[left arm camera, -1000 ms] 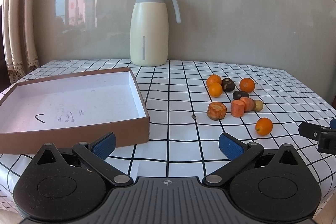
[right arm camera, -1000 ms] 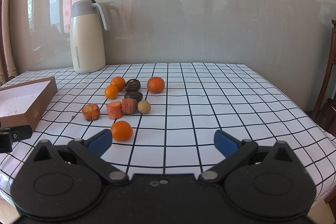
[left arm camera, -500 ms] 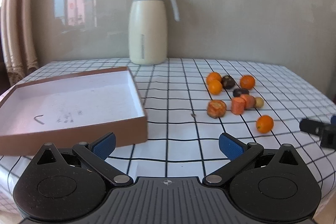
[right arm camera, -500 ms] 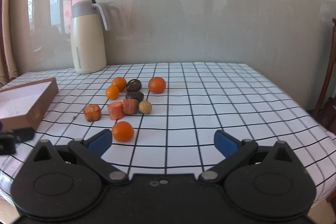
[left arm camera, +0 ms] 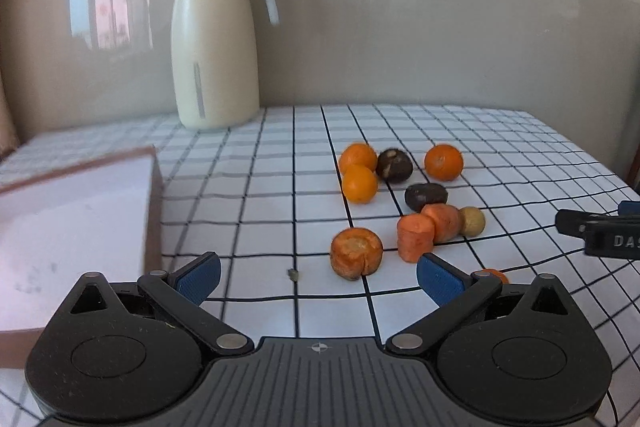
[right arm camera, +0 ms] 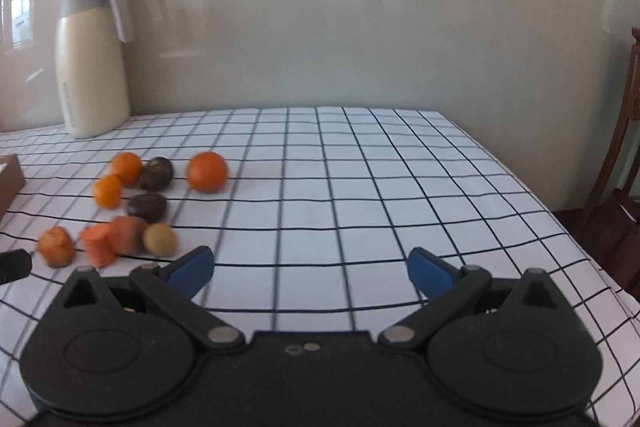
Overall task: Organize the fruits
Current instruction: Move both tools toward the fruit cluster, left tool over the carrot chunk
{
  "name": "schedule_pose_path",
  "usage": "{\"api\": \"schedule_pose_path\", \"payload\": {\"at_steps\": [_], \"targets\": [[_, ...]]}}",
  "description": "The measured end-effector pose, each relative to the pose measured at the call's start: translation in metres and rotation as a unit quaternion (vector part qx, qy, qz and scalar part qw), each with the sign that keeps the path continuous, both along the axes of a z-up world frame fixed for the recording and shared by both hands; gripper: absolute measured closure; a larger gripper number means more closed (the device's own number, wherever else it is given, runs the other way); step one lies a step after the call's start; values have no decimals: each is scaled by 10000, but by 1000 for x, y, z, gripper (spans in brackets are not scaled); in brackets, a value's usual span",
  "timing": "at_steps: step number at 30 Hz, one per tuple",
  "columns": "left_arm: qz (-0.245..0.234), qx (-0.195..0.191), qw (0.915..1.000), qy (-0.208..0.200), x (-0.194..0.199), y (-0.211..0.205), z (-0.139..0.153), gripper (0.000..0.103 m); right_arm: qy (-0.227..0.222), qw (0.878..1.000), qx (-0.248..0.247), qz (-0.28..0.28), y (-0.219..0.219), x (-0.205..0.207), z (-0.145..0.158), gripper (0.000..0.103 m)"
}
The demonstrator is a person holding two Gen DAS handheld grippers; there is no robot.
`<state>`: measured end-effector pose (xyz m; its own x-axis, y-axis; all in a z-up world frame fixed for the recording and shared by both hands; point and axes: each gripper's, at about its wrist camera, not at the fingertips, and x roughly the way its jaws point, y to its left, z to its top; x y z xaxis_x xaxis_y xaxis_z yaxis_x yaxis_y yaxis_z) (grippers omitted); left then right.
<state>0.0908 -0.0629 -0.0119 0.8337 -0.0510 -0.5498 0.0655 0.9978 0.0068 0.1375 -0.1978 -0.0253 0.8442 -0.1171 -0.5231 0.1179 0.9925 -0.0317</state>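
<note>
Orange round fruits (left arm camera: 360, 183) cluster mid-frame on your checked worktop (left arm camera: 264, 195); your left tongs (left arm camera: 318, 273) and right tongs (right arm camera: 310, 269) gape, spread, empty.

Left claw (left arm camera: 318, 277) and right claw (right arm camera: 310, 269) both gape empty.

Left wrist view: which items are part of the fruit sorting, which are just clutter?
Job:
oranges
dark fruits
carrot chunks
small tan fruit
box
left gripper, open
right gripper, open

Lying about:
jug
crumb
chair
</note>
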Motion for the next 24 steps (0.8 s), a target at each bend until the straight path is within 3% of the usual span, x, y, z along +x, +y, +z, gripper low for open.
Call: {"api": "schedule_pose_path", "payload": {"at_steps": [3, 11, 18, 24], "targets": [[-6, -87, 9998, 183, 11, -5, -8, 0, -5, 9999, 97, -36, -11, 8, -3, 6], [254, 223, 9991, 258, 36, -13, -18, 0, 319, 9993, 140, 108, -17, 30, -12, 6], [528, -92, 9979, 359, 55, -9, -22, 0, 683, 9973, 185, 174, -17, 48, -18, 6], [583, -185, 9971, 450, 67, -4, -25, 0, 738, 9970, 68, 210, -13, 51, -19, 6]]}}
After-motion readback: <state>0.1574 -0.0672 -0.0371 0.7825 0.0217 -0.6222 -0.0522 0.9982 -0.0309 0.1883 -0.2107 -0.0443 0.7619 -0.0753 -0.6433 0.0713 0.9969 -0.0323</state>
